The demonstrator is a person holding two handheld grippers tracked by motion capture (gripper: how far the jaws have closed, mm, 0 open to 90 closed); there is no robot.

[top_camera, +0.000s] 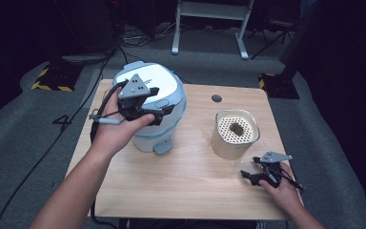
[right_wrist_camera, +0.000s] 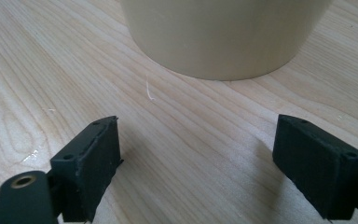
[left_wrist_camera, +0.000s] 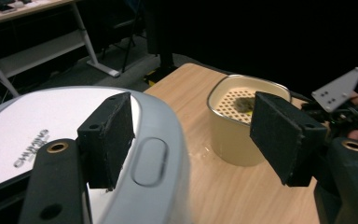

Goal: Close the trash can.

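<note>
A white and pale-blue lidded cooker stands at the back left of the wooden table. My left gripper hovers over the cooker's front rim, open, with nothing between its pads. In the left gripper view one pad sits above the lid near its oval button. A cream pot with a perforated insert and a dark lump stands to the right. My right gripper rests on the table just in front of the pot, open and empty.
A small dark round hole marks the table behind the pot. A black cable trails off the table's left edge to the floor. A white stand's legs are on the grey floor beyond the table.
</note>
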